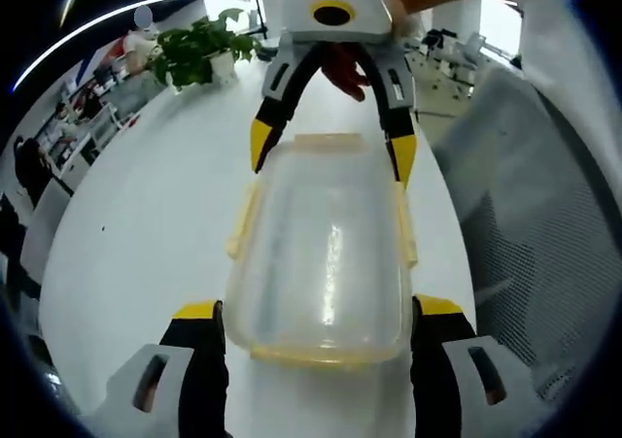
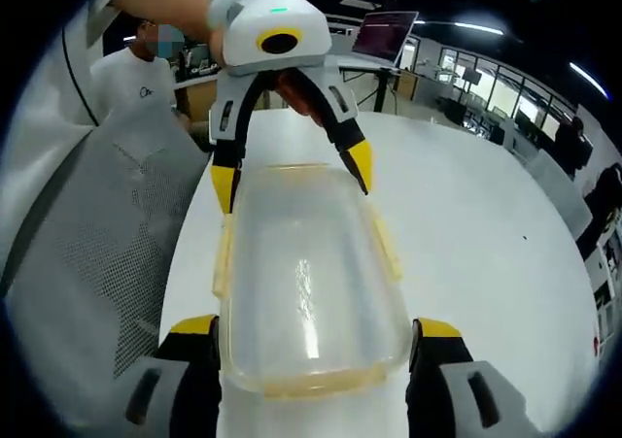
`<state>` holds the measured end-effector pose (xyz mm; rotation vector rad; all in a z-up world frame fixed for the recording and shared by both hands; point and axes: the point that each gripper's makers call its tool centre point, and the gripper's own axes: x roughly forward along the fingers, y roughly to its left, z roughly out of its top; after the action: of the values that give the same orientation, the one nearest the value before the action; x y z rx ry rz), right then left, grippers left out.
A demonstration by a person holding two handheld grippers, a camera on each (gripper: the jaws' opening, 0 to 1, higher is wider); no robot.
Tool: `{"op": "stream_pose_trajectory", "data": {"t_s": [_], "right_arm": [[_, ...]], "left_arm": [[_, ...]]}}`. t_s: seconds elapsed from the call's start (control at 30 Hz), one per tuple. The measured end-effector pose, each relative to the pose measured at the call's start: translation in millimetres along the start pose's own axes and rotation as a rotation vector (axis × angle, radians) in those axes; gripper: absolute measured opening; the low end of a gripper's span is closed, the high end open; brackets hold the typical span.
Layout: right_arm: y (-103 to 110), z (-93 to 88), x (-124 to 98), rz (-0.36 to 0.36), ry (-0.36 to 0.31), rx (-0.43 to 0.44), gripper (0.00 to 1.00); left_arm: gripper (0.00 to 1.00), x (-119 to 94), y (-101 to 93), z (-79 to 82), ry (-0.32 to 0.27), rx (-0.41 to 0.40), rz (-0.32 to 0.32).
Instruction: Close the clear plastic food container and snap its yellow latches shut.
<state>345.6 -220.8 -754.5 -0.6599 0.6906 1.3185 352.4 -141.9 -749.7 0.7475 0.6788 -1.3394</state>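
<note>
The clear plastic container (image 1: 321,253) lies lengthwise on the white table (image 1: 146,224) with its clear lid on top. Yellow latches (image 1: 243,219) stand a little out from its long sides, and a yellow strip runs along each short end. My left gripper (image 1: 316,312) is open, its yellow-tipped jaws flanking the near end of the container close to its walls. My right gripper (image 1: 330,151) is open over the far end, one jaw on each side. In the right gripper view the same container (image 2: 306,283) sits between my right gripper (image 2: 316,329) and my left gripper (image 2: 292,174).
A grey mesh chair (image 1: 544,224) stands against the table's edge, seen too as the mesh chair (image 2: 107,253). A potted plant (image 1: 199,50) stands at the table's far end. A person in a white shirt (image 2: 131,84) is behind the chair, and a laptop (image 2: 384,35) sits on a far desk.
</note>
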Motion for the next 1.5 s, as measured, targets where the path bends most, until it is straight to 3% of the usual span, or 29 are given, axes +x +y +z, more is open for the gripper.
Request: {"op": "stream_pose_trajectory", "data": {"t_s": [0.3, 0.53, 1.5], "right_arm": [[-2.2, 14.1, 11.6, 0.001, 0.017, -0.001, 0.79], [-10.1, 15.8, 14.1, 0.001, 0.018, 0.0, 0.79], [-86.4, 22.8, 26.9, 0.013, 0.053, -0.02, 0.8]], "left_arm": [[0.75, -10.2, 7.1, -14.5, 0.009, 0.007, -0.005], [0.76, -10.4, 15.0, -15.3, 0.003, 0.01, -0.009], [0.76, -1.6, 91.0, -19.2, 0.027, -0.002, 0.012]]}}
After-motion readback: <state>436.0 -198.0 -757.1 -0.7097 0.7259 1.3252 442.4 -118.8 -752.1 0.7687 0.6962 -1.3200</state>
